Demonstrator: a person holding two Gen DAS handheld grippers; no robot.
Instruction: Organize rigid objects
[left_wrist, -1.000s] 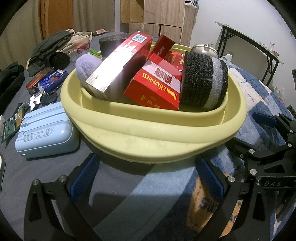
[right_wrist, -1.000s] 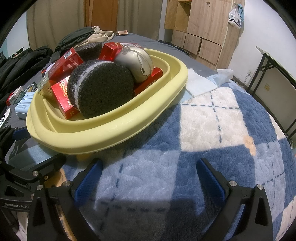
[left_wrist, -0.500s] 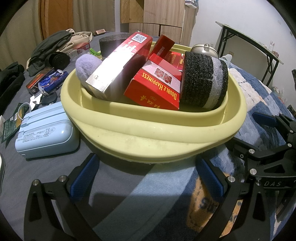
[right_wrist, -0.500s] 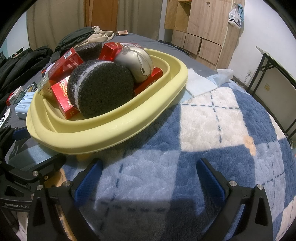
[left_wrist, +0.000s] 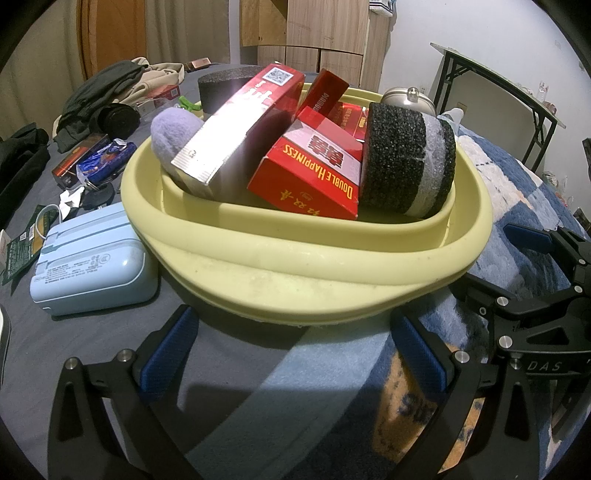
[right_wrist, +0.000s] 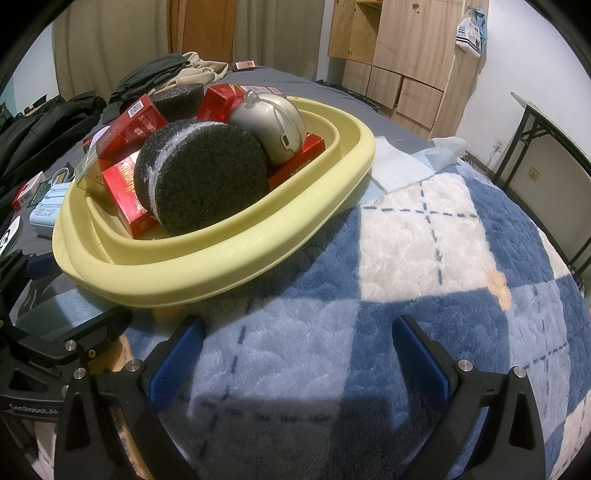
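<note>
A pale yellow basin (left_wrist: 306, 273) (right_wrist: 207, 273) sits on the bed, piled with red cartons (left_wrist: 314, 173), a long red and silver box (left_wrist: 236, 125), a black foam disc with a grey band (left_wrist: 406, 162) (right_wrist: 207, 184), a silver rounded case (right_wrist: 273, 125) and a lilac soft item (left_wrist: 173, 129). My left gripper (left_wrist: 295, 354) hovers open just in front of the basin's near rim, holding nothing. Over the blue and white blanket (right_wrist: 424, 258), my right gripper (right_wrist: 299, 358) is open and empty, right of the basin.
A light blue case (left_wrist: 92, 258) lies left of the basin, with small packets (left_wrist: 88, 162) and dark clothes (left_wrist: 99, 96) behind it. A wooden cabinet (right_wrist: 406, 48) stands at the back. A folding table (left_wrist: 498, 92) is at far right. Each gripper shows at the other view's edge.
</note>
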